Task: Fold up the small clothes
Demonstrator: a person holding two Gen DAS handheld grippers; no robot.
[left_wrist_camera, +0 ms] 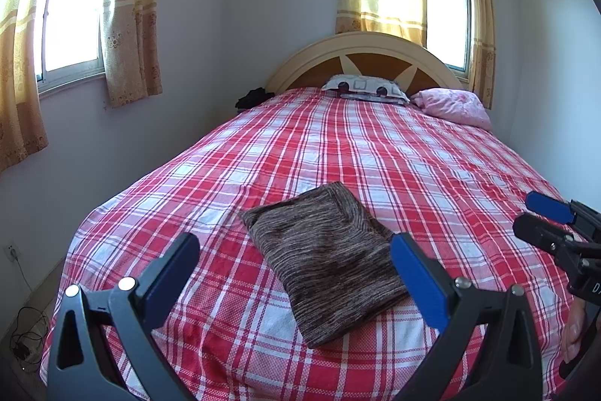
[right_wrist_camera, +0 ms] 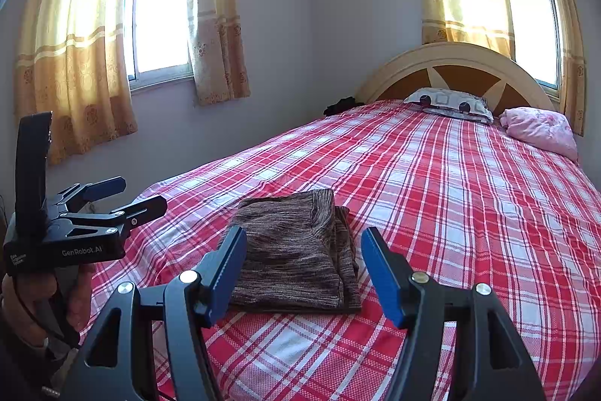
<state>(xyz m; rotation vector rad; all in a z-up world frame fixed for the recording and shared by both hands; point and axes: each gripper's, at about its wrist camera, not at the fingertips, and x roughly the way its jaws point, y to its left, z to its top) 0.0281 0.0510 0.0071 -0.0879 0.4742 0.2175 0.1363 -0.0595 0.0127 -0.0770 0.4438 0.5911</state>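
Jaws of left gripper (left_wrist_camera: 295,273) and right gripper (right_wrist_camera: 302,273) stand apart, empty, above the folded garment (left_wrist_camera: 326,260); careless nudging could undo its layers on the bedspread (left_wrist_camera: 375,153).

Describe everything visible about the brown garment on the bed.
The brown garment is a soft-looking knit, streaked dark brown and beige. It lies folded into a compact, roughly rectangular stack, with layered edges showing along one side in the right wrist view. It rests flat on the red plaid bedsheet near the foot of the bed. Nothing else touches it: the left gripper and right gripper are both open and apart from it.
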